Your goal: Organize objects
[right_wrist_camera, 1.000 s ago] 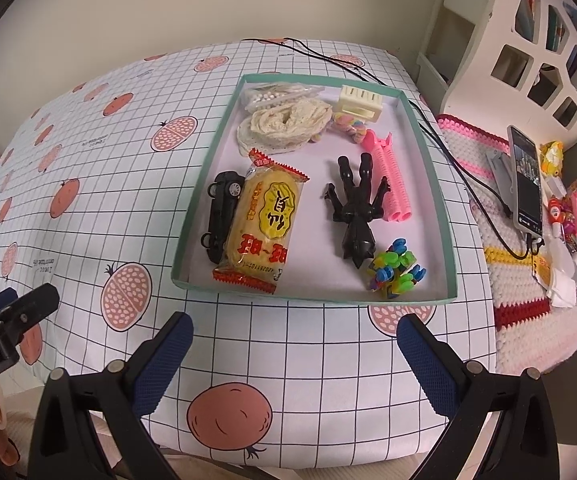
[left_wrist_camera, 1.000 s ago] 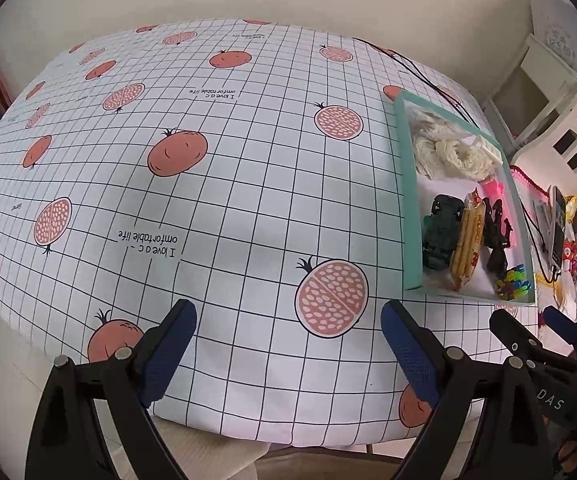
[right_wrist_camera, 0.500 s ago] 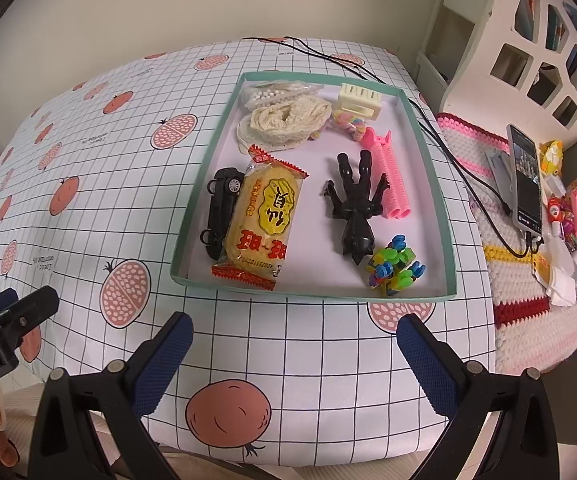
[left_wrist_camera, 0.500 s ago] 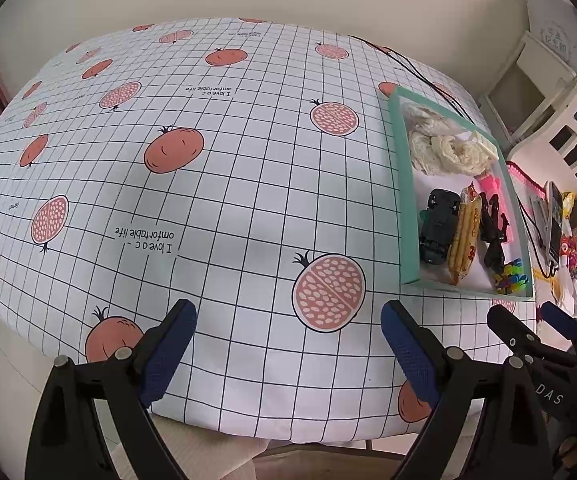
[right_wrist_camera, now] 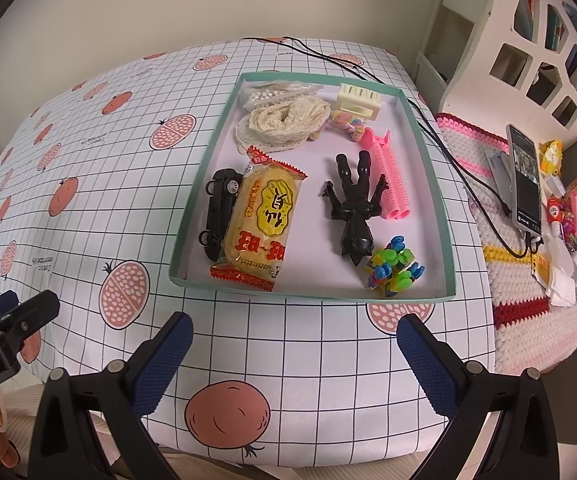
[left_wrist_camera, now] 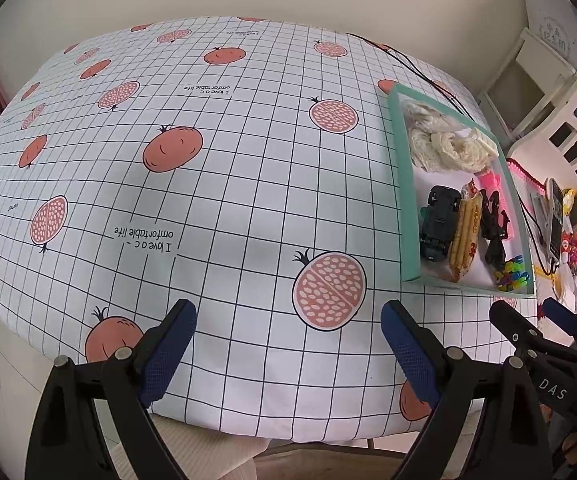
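Note:
A shallow teal tray (right_wrist_camera: 432, 160) sits on the pomegranate-print tablecloth. In it lie a yellow snack packet (right_wrist_camera: 262, 220), a black toy car (right_wrist_camera: 220, 208), a black figure (right_wrist_camera: 354, 210), pink hair rollers (right_wrist_camera: 388, 178), a bright plastic clip cluster (right_wrist_camera: 394, 272), cream lace (right_wrist_camera: 284, 122) and a cream clip (right_wrist_camera: 358, 101). My right gripper (right_wrist_camera: 294, 360) is open and empty, just short of the tray's near rim. My left gripper (left_wrist_camera: 288, 344) is open and empty over bare cloth, left of the tray (left_wrist_camera: 406, 200). Each gripper shows at the edge of the other's view.
A black cable (right_wrist_camera: 328, 56) runs across the far cloth past the tray. A phone (right_wrist_camera: 524, 180) lies on a crocheted mat to the right, beside small trinkets. A white cut-out shelf (right_wrist_camera: 528, 52) stands at the back right. The table's front edge is right under both grippers.
Both grippers have drawn back slightly toward the table's front edge, so the tray looks a little farther off. Both stay open; nothing in the tray has moved.

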`<state>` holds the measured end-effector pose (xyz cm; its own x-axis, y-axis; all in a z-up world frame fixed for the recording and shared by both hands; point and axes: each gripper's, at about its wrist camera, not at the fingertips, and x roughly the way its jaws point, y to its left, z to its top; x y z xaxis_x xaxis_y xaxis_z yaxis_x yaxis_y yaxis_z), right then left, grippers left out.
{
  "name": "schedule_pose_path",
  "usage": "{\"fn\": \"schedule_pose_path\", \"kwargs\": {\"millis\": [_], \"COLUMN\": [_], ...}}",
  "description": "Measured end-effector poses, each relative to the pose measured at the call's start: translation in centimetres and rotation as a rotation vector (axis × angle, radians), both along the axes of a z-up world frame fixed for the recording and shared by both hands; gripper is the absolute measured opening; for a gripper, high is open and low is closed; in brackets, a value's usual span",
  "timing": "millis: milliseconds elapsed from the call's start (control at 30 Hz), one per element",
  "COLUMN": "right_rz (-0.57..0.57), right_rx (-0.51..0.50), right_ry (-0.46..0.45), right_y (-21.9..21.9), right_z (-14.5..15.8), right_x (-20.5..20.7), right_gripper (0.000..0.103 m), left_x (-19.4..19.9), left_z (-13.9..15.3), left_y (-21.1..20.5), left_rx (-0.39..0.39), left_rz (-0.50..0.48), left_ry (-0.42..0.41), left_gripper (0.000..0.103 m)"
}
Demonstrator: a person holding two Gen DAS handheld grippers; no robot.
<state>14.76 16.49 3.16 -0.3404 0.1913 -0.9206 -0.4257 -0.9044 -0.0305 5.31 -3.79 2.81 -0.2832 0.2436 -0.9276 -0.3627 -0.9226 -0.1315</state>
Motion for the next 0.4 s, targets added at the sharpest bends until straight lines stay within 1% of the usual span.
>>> {"fn": "schedule_pose_path", "kwargs": {"millis": [267, 400], "right_rz": [0.001, 0.000], "right_rx": [0.000, 0.000], "right_ry": [-0.001, -0.001], "right_y": [-0.02, -0.02], "right_z": [-0.05, -0.05], "right_x": [0.00, -0.01], "right_gripper": [0.103, 0.103], "left_x": [0.10, 0.14], "left_z": [0.29, 0.27], "left_y": [-0.12, -0.05], "left_rx": [-0.001, 0.001], "left_rz": [-0.003, -0.010], "left_ry": [0.029, 0.028], "left_gripper": [0.094, 0.094]}}
